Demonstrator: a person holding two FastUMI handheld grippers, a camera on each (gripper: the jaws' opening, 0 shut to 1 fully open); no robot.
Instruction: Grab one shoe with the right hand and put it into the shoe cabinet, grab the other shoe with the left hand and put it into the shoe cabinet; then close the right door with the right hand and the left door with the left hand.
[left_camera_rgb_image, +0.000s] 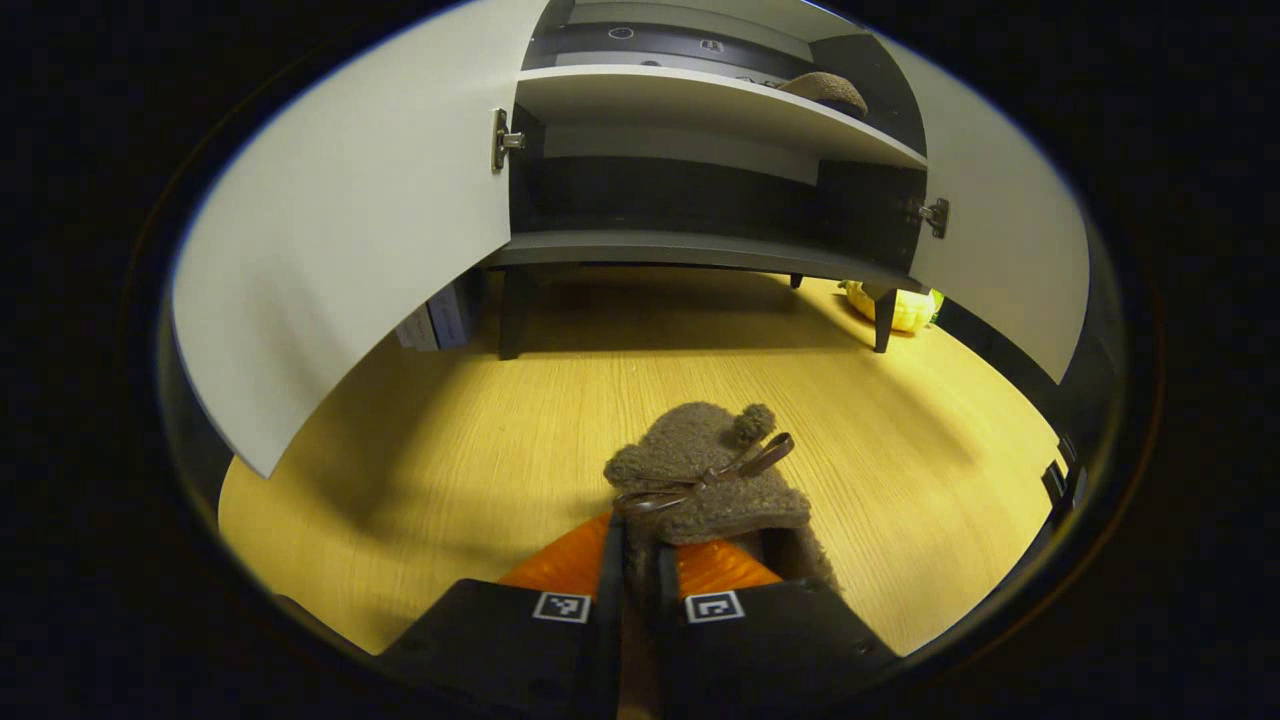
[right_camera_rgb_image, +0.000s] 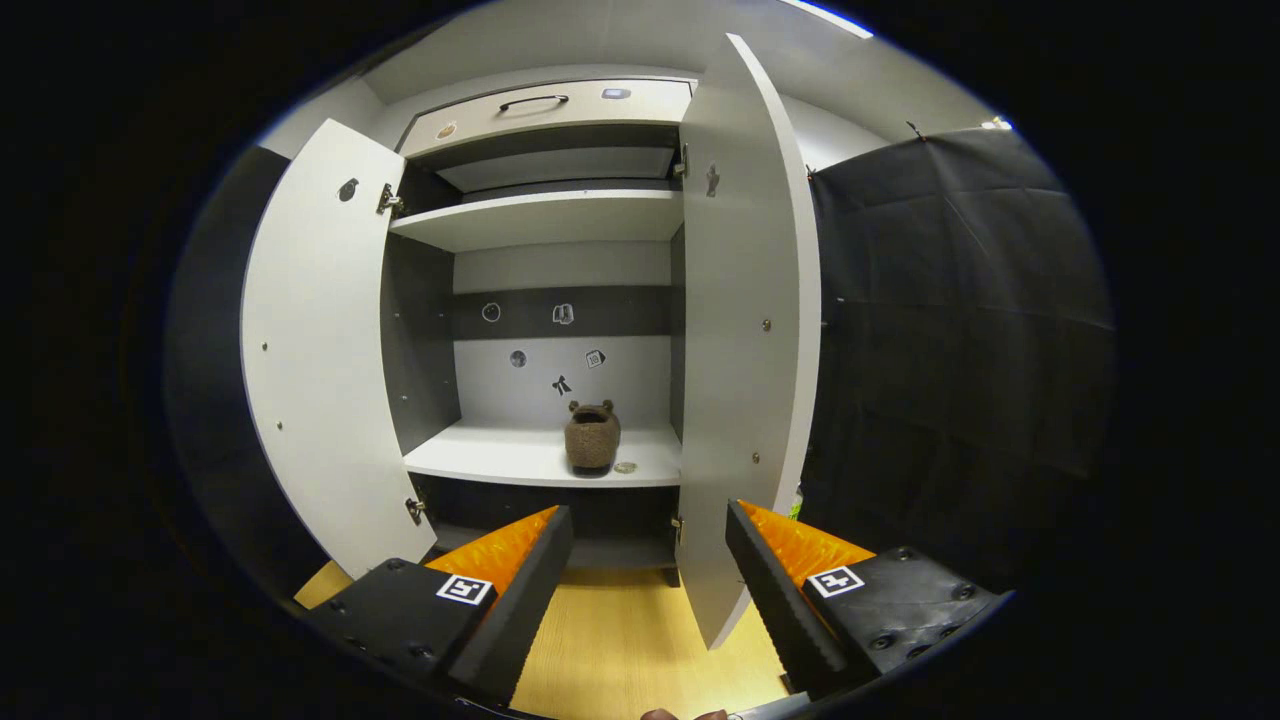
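My left gripper (left_camera_rgb_image: 640, 560) clamps the fuzzy brown slipper (left_camera_rgb_image: 705, 480) by its soft, light heel rim; my right gripper (right_camera_rgb_image: 648, 560) hangs spread, empty.

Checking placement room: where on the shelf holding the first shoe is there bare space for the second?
The first shoe sits right of centre on the middle shelf. Bare room lies to its left, up to the left wall. The right side, toward the right door, is tight.
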